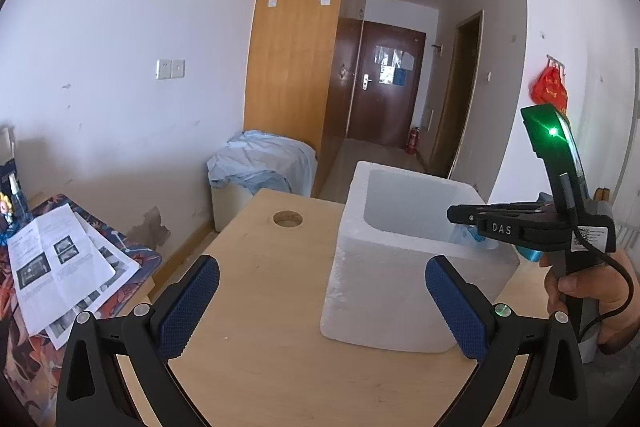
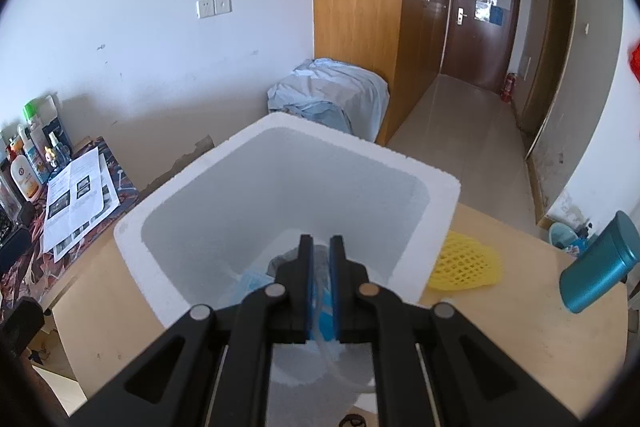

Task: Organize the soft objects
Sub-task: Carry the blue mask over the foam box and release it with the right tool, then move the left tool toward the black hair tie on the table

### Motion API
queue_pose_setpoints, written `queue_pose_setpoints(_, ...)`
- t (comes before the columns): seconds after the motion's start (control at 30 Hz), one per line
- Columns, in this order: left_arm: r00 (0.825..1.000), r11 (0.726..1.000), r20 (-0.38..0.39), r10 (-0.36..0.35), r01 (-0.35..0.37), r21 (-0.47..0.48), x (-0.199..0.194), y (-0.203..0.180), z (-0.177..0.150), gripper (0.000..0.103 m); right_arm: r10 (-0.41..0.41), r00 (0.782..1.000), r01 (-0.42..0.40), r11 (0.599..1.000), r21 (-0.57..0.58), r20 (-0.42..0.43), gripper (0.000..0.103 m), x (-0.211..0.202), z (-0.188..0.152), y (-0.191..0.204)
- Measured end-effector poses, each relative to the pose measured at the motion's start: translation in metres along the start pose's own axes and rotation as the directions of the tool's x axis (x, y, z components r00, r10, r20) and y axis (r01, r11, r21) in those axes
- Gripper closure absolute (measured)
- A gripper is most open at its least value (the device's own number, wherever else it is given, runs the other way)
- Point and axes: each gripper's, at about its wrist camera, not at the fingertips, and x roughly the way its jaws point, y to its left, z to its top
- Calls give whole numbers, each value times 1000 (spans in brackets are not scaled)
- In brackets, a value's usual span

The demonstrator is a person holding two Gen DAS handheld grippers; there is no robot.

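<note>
Pale wooden surface (image 2: 520, 339) bearing a white foam box (image 2: 132, 233); right claw (image 2: 320, 267) over it, pinched on a blue soft pouch (image 2: 320, 301); lower and release inside, yellow foam net (image 2: 466, 265) at three o'clock next; left claw (image 1: 322, 301) wide, empty.

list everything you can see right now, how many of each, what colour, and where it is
foam box: one, white, on the table
plastic bag: one, clear and blue, pinched over the box
foam net: one, yellow, on the table right of the box
can: one, teal, lying at the right table edge
table: one, light wood, with a round hole
papers: several, white, on the left side table
bottles: several, mixed colours, far left
left tool: open, blue pads, before the box
right tool: shut on the bag
</note>
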Motion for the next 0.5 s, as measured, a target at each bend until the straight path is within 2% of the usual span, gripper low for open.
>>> queue_pose_setpoints(0.23, 1000, 1000, 0, -16, 16, 20, -1, -5, 0, 0, 16, 999, -16, 1000, 18, 46, 91, -26, -8, -7)
queue_pose_setpoints(0.3, 1000, 999, 4, -22, 22, 23, -2, -9, -1, 0, 5, 998, -7, 1000, 28, 61, 70, -37, -12, -11)
queue_pose_setpoints(0.37, 999, 999, 8, -36, 36, 27, -4, -14, -1, 0, -12, 996, 9, 1000, 28, 94, 33, -52, -17, -13)
queue_pose_setpoints(0.4, 999, 999, 7, -43, 43, 31, -5, -17, -2, 0, -25, 994, 23, 999, 27, 105, 26, -56, -18, -12)
queue_pose_setpoints(0.5, 998, 997, 5, -60, 60, 46, -7, -27, -4, 0, -49, 990, 46, 999, 27, 134, 23, -73, -25, -14)
